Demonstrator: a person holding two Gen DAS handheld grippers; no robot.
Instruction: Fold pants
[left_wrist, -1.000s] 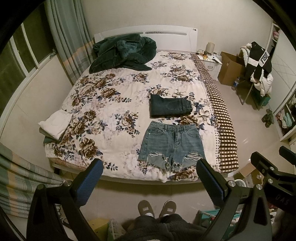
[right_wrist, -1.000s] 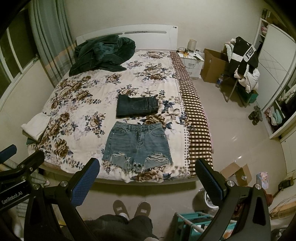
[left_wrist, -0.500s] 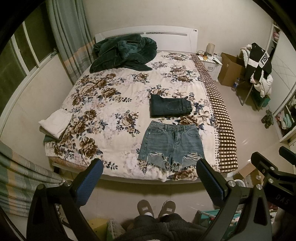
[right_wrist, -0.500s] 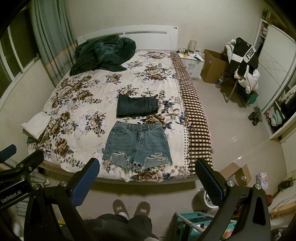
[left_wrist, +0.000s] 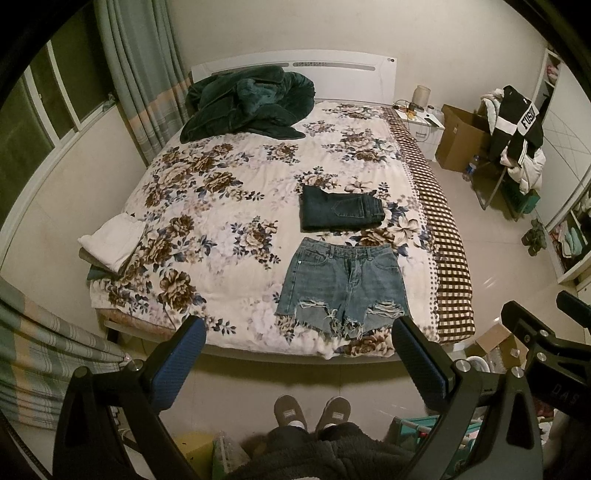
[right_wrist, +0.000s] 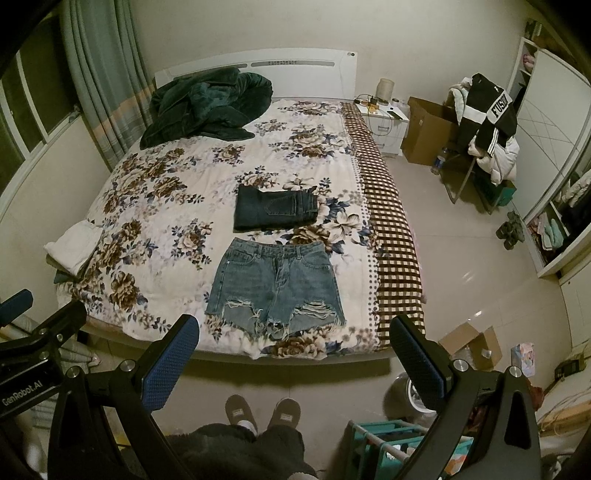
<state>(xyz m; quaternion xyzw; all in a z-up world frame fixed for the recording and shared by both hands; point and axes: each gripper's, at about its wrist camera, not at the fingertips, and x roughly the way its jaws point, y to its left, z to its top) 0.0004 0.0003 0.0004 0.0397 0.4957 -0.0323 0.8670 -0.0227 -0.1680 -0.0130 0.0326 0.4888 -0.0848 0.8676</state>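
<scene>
Light blue frayed denim shorts (left_wrist: 343, 284) (right_wrist: 277, 284) lie flat, waistband away from me, near the foot of a bed with a floral cover (left_wrist: 221, 206) (right_wrist: 177, 192). Folded dark jeans (left_wrist: 340, 212) (right_wrist: 275, 212) lie just beyond them. My left gripper (left_wrist: 299, 349) is open and empty, held above the floor short of the bed's foot edge. My right gripper (right_wrist: 293, 345) is likewise open and empty at about the same height. Each gripper shows at the edge of the other's view.
A dark green blanket (left_wrist: 247, 107) is heaped at the headboard. Folded white cloth (left_wrist: 110, 240) sits at the bed's left edge. Curtains (left_wrist: 144, 85) hang left. A nightstand (right_wrist: 384, 122), cardboard box (right_wrist: 428, 129) and clothes-laden chair (right_wrist: 487, 129) stand right. My slippered feet (left_wrist: 312, 411) are below.
Both views have shifted very slightly; the bed and shorts sit almost where they were. Both grippers remain open and nothing on the bed has moved.
</scene>
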